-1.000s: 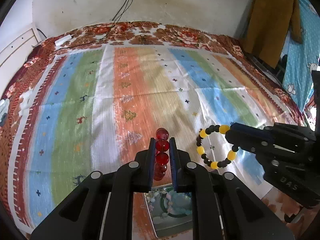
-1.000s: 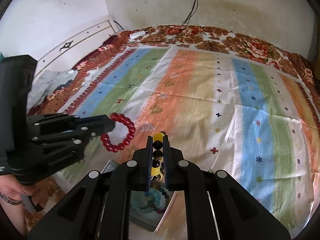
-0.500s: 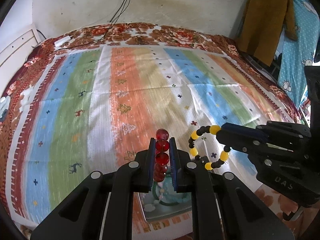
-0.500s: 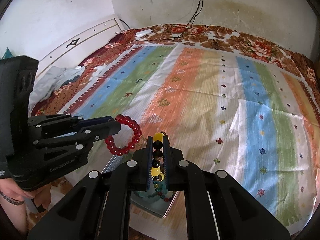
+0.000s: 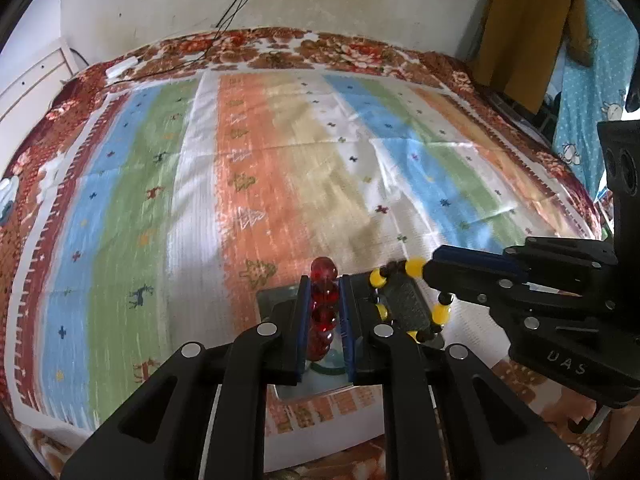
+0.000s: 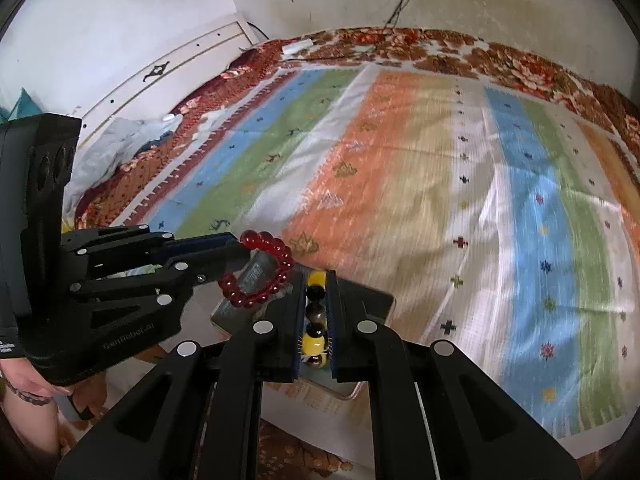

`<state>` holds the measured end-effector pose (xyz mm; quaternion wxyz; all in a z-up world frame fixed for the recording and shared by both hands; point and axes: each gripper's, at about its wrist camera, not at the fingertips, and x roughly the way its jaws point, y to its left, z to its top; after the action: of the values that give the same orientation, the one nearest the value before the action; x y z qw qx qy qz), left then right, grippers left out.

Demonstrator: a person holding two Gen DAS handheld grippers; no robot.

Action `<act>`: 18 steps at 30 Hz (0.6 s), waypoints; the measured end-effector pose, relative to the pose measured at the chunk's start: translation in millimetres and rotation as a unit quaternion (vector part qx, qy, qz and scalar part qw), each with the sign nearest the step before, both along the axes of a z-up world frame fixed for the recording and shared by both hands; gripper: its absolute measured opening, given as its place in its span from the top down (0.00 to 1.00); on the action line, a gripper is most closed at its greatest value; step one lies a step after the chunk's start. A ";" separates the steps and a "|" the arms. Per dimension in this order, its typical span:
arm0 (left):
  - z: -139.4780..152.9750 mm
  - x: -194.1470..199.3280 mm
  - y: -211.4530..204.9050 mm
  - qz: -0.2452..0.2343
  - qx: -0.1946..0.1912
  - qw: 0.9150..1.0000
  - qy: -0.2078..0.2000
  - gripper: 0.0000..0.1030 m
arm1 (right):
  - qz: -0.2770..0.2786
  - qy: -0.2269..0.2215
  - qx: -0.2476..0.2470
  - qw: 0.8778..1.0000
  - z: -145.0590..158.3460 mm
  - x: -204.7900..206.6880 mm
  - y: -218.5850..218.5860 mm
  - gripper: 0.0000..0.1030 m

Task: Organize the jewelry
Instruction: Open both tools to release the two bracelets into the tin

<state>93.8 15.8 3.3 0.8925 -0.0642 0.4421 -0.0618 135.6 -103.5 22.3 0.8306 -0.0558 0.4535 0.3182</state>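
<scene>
Red bracelet [image 5: 323, 307]; yellow-and-black bracelet [image 6: 315, 316]; black tools; bedspread [image 5: 280, 168] striped blue, green, white, orange, with a brown floral border.

Bright daylight, perhaps slight motion blur

The left gripper [image 5: 325, 316] clamps a red bead bracelet [image 5: 322, 308]. At three o'clock, the right gripper [image 5: 434, 270] holds a yellow-black bracelet [image 5: 414, 300] above a tray [image 5: 272, 298].

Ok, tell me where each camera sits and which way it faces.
Left wrist: on the left gripper, facing forward and down over the striped bedspread; pinches the red bracelet.
Right wrist: on the right gripper, same heading; pinches the yellow-black bracelet; a hand shows.
Shared: tray, bedspread, each other's gripper.
</scene>
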 end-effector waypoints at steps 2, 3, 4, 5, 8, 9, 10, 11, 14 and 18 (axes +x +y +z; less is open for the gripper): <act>1.6 -2.0 1.0 0.004 0.006 1.000 -0.005 0.87 | -0.004 -0.003 -0.001 1.000 0.0 -1.2 -2.9 0.75; 3.2 -3.5 2.6 0.007 0.006 1.000 -0.007 0.87 | -0.006 -0.008 0.000 1.000 2.0 -1.9 -4.9 0.63; 3.8 -5.0 3.3 0.008 0.004 1.000 -0.008 0.87 | -0.008 -0.015 0.003 1.000 3.9 -3.1 -6.9 0.62; 3.7 -6.4 4.9 0.011 0.004 1.000 -0.008 0.86 | -0.010 -0.019 0.007 1.000 6.1 -3.8 -9.3 0.61; 1.1 -9.2 7.2 0.015 0.005 1.000 -0.005 0.81 | -0.016 -0.023 0.013 1.000 7.7 -4.5 -14.9 0.60; 0.3 -10.2 7.5 0.016 0.006 1.000 -0.004 0.79 | -0.017 -0.022 0.013 1.000 6.9 -4.2 -16.1 0.57; -0.6 -11.5 8.2 0.017 0.008 1.000 -0.003 0.78 | -0.016 -0.020 0.012 1.000 5.4 -4.8 -17.7 0.56; -1.0 -12.8 8.8 0.018 0.009 1.000 -0.003 0.75 | -0.016 -0.021 0.012 1.000 4.9 -4.8 -19.5 0.56; -1.4 -15.3 9.8 0.017 0.009 1.000 -0.003 0.69 | -0.015 -0.024 0.016 0.999 5.6 -7.7 -24.0 0.52; -2.6 -20.0 10.9 0.018 0.012 1.000 -0.004 0.58 | -0.012 -0.020 0.031 0.999 5.8 -11.8 -29.2 0.45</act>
<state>73.8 26.7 0.6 0.8959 -0.0610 0.4383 -0.0405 123.7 -132.7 28.1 0.8445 -0.0308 0.4275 0.3211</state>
